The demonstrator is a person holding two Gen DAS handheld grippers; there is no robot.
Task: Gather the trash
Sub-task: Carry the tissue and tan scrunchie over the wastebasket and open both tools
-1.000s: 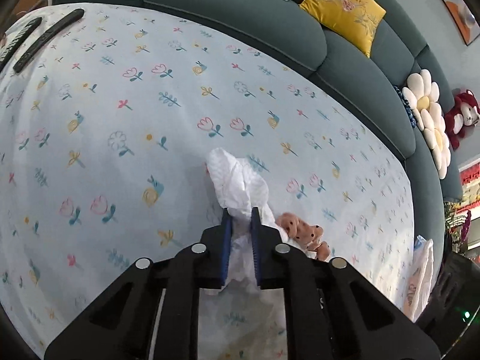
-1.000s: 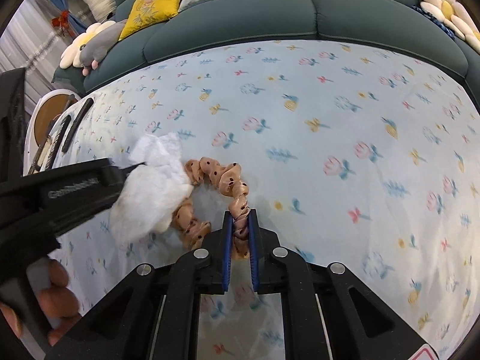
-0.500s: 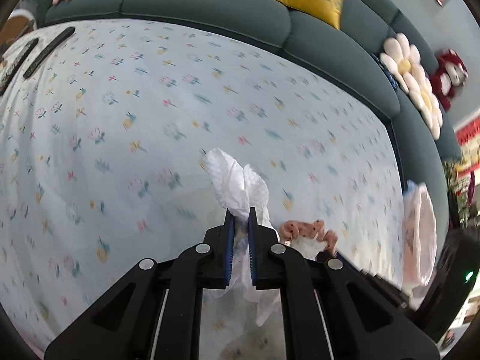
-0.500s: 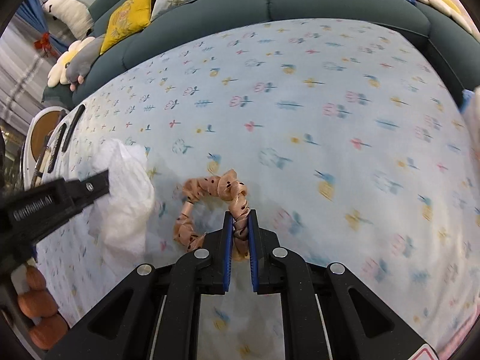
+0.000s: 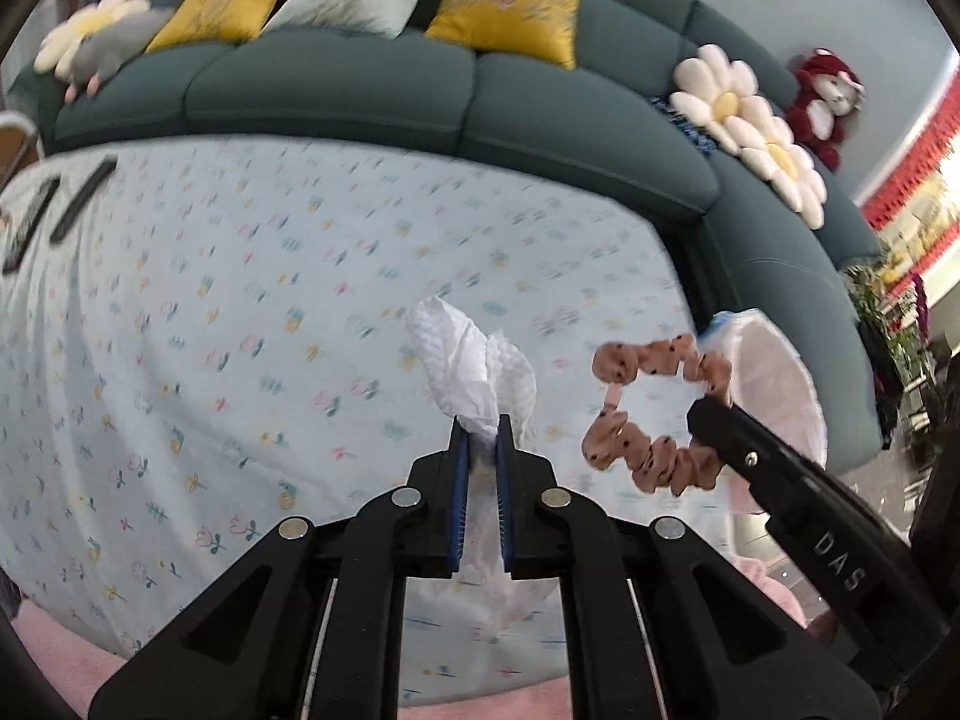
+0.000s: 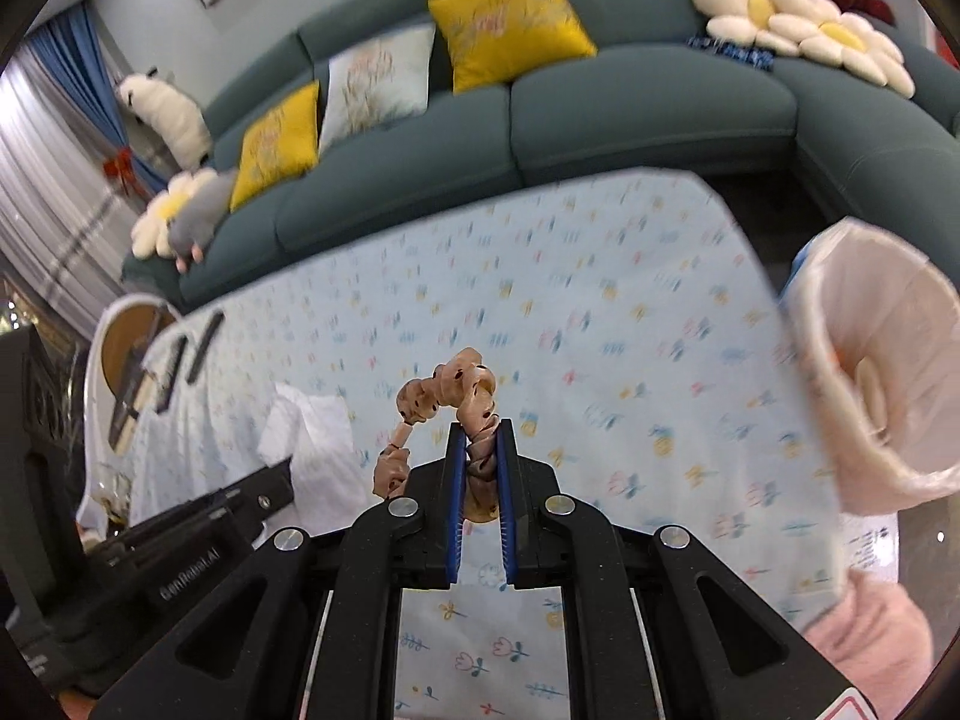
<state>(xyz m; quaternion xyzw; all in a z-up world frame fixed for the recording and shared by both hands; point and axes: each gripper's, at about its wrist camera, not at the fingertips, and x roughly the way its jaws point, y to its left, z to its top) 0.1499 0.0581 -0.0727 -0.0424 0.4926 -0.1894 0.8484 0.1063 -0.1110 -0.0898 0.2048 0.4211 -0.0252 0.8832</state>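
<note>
Above counter [image 5: 180, 312], both loads now lifted clear vs 1 s ago: left gripper [image 5: 478, 426] fingers pinching tissue [image 5: 462, 360], right gripper [image 6: 480, 429] pinching scrunchie [image 6: 456, 390]; lined bin [image 6: 882, 372] now at frame right, prob. drop next.

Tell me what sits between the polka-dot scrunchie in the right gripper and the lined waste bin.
Nothing: in the right wrist view only bare flowered tablecloth separates the pink polka-dot scrunchie, clamped in the right gripper, from the plastic-lined bin.

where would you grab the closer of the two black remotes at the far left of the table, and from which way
Grip the remote across its narrow width near mid-length, coming straight down from above. It lies flat on the tablecloth, long and slim, with the other remote alongside, so the jaws should straddle its long sides.
</note>
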